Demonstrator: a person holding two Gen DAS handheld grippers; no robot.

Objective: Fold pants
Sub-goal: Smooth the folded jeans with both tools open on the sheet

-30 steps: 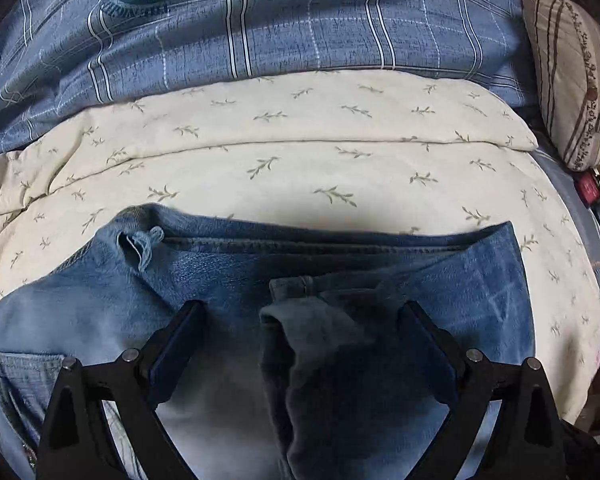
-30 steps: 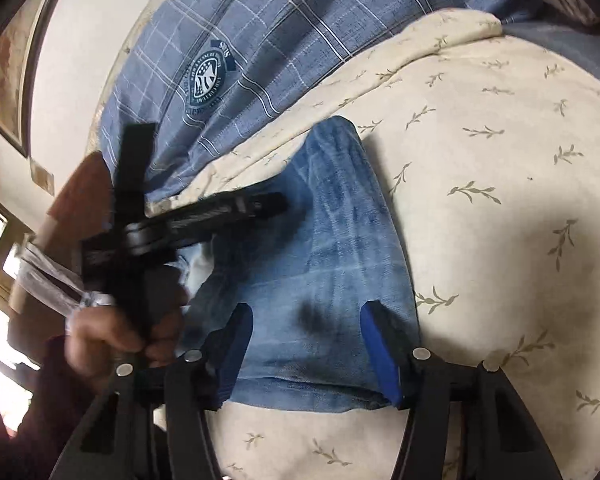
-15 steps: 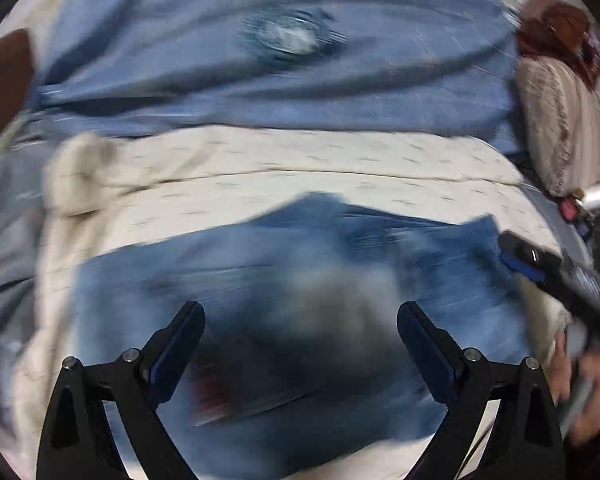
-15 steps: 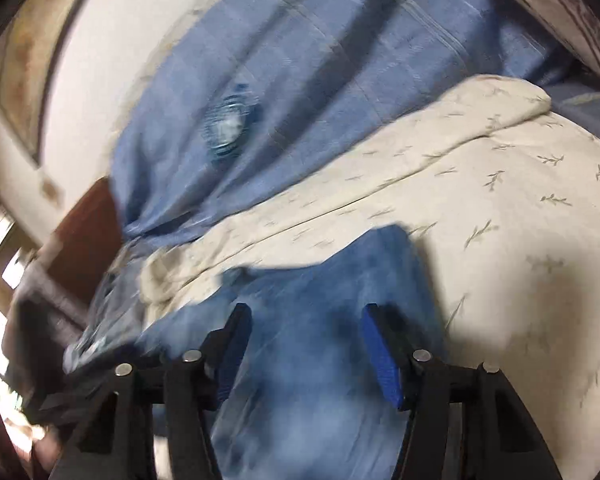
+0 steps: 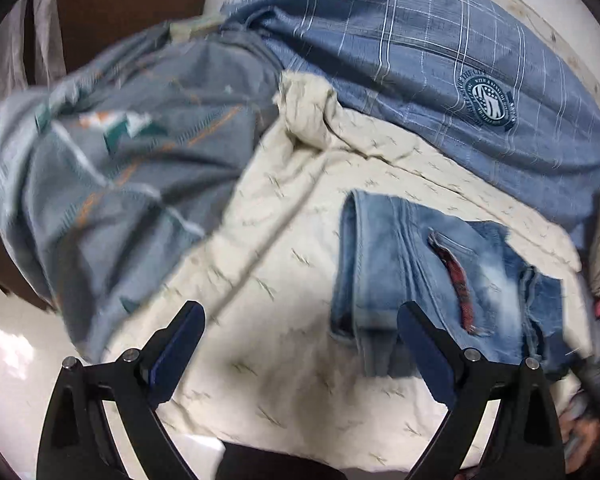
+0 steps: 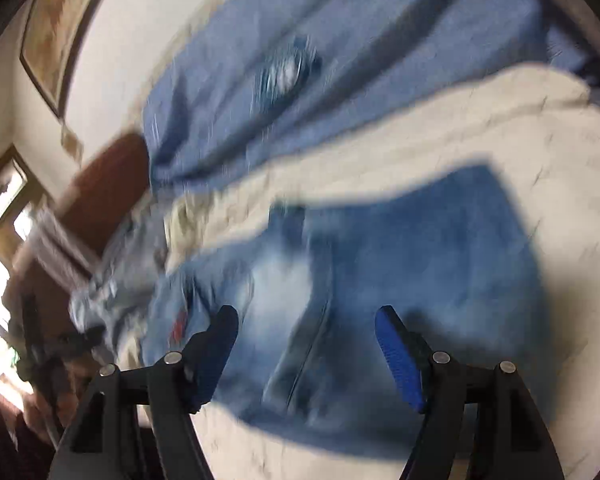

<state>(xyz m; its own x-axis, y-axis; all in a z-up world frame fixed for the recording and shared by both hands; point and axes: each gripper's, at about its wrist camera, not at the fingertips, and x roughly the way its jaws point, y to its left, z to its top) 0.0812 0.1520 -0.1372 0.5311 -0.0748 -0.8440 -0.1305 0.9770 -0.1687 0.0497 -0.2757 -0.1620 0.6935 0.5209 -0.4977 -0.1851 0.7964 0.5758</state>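
Pants [image 5: 432, 276] — folded blue jeans, lying at centre-right of the left wrist view on the cream leaf-print bedspread [image 5: 300, 360]; in the right wrist view they fill the lower middle, blurred. Denim looks heavy, soft but thick, not slippery; the layered stack will likely sag if lifted by one corner. Best hold, as I judge it: pinch through all layers at the folded edge on the left of the bundle, or at two corners. Look: faded light wash with a darker panel at right, a frayed slit showing red lining, hem seam along the left side.

Left gripper [image 5: 300, 352] stands wide open over bare bedspread, nothing between its jaws. Right gripper [image 6: 306, 354] — jaws have just been opening; they stand apart above the jeans, pads not pressing on cloth.
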